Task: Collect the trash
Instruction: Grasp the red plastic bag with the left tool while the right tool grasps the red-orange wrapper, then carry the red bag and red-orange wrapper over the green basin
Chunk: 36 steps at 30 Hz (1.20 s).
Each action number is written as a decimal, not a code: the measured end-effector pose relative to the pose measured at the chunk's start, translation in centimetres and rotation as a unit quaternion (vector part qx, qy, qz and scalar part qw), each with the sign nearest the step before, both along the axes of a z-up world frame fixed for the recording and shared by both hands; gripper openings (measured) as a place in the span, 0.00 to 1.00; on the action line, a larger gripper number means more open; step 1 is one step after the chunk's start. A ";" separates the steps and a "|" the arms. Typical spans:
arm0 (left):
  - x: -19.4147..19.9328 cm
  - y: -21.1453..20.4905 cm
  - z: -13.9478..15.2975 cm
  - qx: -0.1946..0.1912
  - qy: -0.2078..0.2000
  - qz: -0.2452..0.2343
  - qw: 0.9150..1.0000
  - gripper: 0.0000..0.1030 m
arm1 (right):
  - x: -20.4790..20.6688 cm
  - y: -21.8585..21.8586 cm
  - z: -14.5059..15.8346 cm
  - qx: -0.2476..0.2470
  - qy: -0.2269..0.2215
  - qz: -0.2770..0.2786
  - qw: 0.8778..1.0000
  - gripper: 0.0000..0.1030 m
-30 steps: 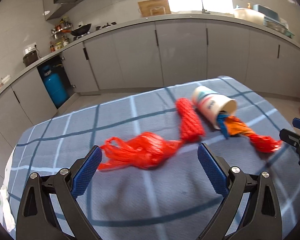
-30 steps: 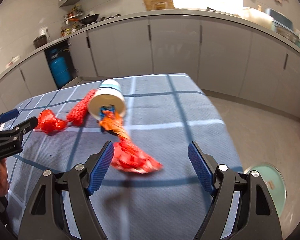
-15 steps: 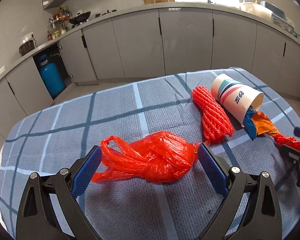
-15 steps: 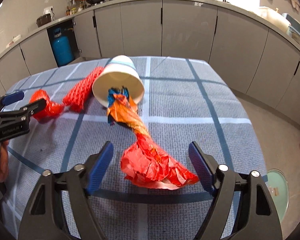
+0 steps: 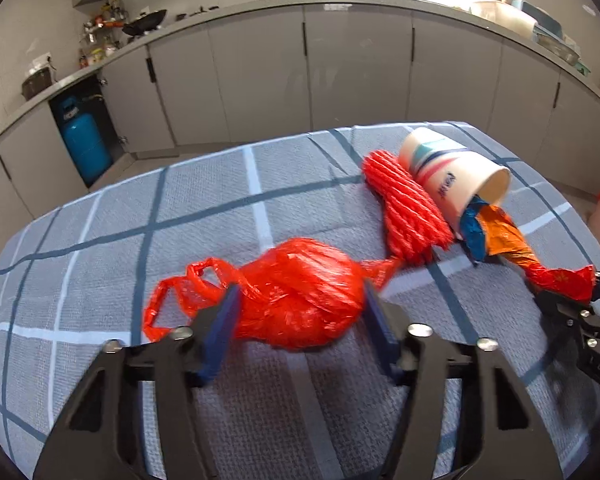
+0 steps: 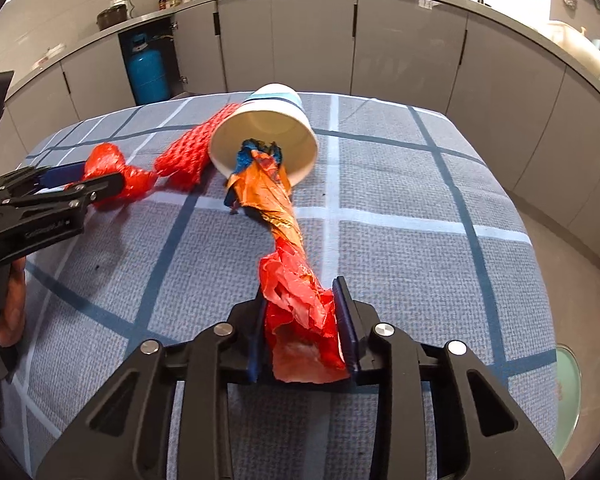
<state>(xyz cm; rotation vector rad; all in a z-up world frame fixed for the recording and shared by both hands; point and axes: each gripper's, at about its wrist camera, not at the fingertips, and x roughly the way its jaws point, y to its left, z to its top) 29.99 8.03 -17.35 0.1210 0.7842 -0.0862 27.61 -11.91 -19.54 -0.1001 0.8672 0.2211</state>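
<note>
Wrapper: I see a twisted orange and red wrapper [image 6: 290, 264] lying on the checked cloth [image 6: 400, 184], its blue and orange end tucked into the mouth of the cup, its crumpled red end toward me.
Right tongs: my right tongs [image 6: 303, 322] are clamped on the red end of the wrapper; both blue pads [image 6: 346, 320] press against it.
Cup: a paper cup [image 6: 266, 136] lies on its side on the cloth, mouth facing my right camera; only the wrapper's end shows inside, the rest of the interior looks bare white.
Bag: a bunched red plastic bag [image 5: 296, 292] sits on the cloth, its loose handles trailing off to the left in my left view.
Left tongs: my left tongs [image 5: 300, 320] have their pads touching both sides of the bag, closed around its bulk; the view is blurred, so I cannot judge how hard they squeeze.
Net: a red foam net sleeve [image 5: 406, 204] lies between bag and cup, touching the cup's side.
Beyond: grey cabinets [image 5: 260, 76] run behind the table, with a blue gas bottle [image 5: 82, 140] in an open bay.
Floor: a round greenish lid [image 6: 567, 396] shows beside the table at the right edge of my right view.
</note>
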 end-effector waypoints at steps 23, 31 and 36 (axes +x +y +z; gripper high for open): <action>-6.5 -2.6 5.5 0.002 -0.056 -0.045 0.997 0.26 | -6.1 -2.0 3.7 0.048 -0.045 -0.005 0.998 0.26; -7.4 -7.6 7.2 0.000 -0.070 -0.093 0.993 0.26 | -8.3 -6.1 5.7 0.057 -0.076 -0.049 0.994 0.26; -7.7 -11.4 7.8 -0.001 -0.076 -0.125 0.989 0.26 | -9.6 -9.8 6.5 0.061 -0.091 -0.085 0.990 0.26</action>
